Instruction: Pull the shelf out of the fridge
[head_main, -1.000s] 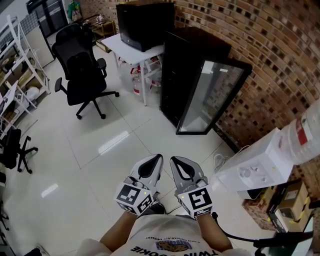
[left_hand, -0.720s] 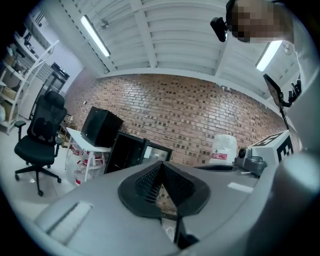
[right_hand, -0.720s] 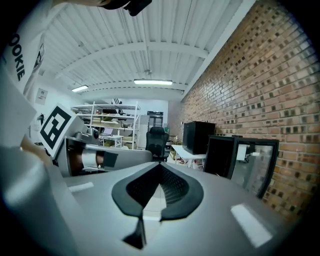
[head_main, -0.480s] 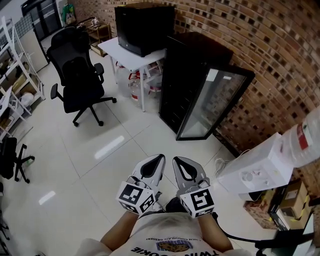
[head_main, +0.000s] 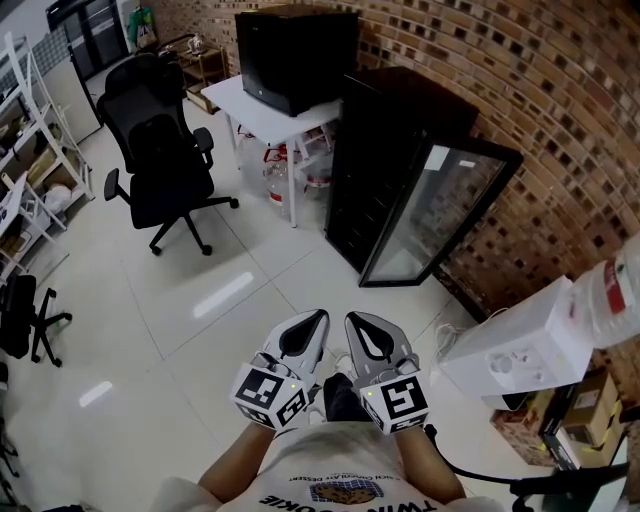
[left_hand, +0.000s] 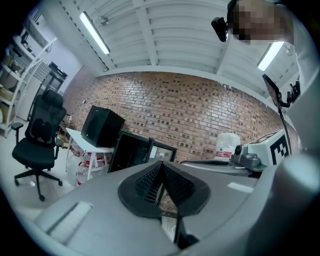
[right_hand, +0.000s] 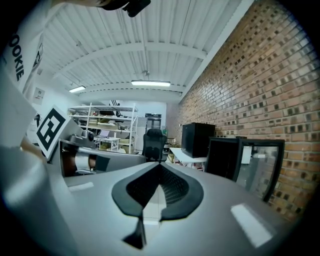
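A black fridge (head_main: 385, 160) stands against the brick wall, its glass door (head_main: 440, 215) swung open toward me. Its inside is dark and no shelf can be made out. The fridge also shows in the left gripper view (left_hand: 131, 151) and the right gripper view (right_hand: 222, 156). Both grippers are held low and close to my body, side by side, well short of the fridge. My left gripper (head_main: 313, 318) is shut and holds nothing. My right gripper (head_main: 354, 320) is shut too, jaw tips together, empty.
A white table (head_main: 265, 105) with a black box (head_main: 295, 45) on it stands left of the fridge, water jugs (head_main: 275, 180) beneath. A black office chair (head_main: 160, 150) is at the left. A white water dispenser (head_main: 525, 345) stands at the right. White tiled floor lies between me and the fridge.
The view has shifted slightly nearer the fridge, and the scene slid a little. Both grippers stay shut and in the same place before my body.
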